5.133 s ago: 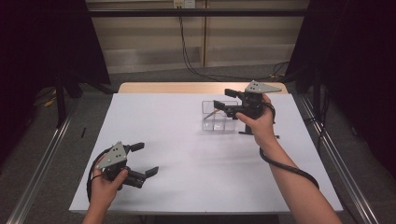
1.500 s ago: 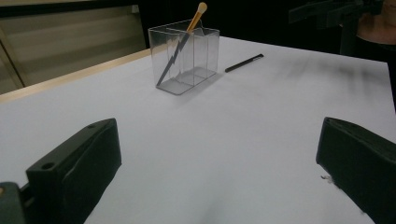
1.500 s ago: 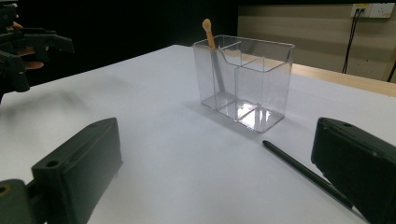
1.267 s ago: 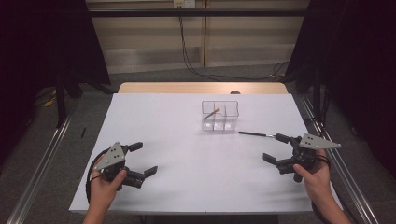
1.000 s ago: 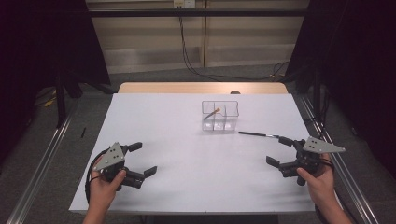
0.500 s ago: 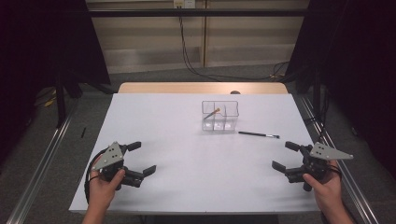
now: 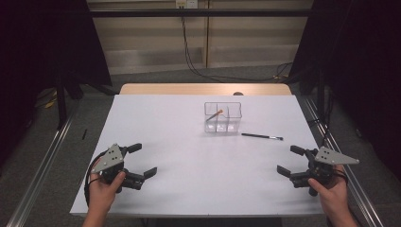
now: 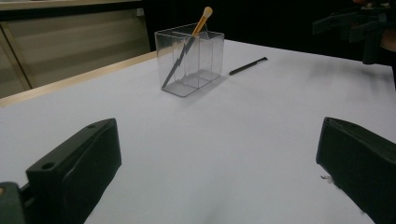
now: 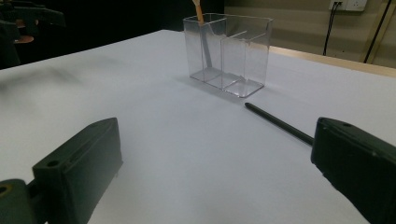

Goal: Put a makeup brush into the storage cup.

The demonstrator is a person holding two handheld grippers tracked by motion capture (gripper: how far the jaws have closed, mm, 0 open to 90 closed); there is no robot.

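A clear plastic organizer [image 7: 222,117] [image 8: 190,60] [image 9: 229,53] with compartments stands on the white table [image 7: 189,142], right of centre. A brush with a tan tip [image 7: 213,115] [image 8: 187,44] leans in its left compartment. A thin black brush [image 7: 261,136] [image 8: 248,66] [image 9: 279,123] lies flat on the table just right of the organizer. My left gripper [image 7: 138,161] rests open near the front left, holding nothing. My right gripper [image 7: 289,161] is open and empty near the front right corner, a little nearer than the black brush.
A wooden strip [image 7: 203,89] borders the table's far edge. Metal rails [image 7: 42,165] run along both sides of the table on the floor. Black curtains and cables hang behind the table.
My right gripper came back from the organizer to the front right of the table and drifted further right and nearer. The black brush now lies by the organizer. My left gripper stayed put.
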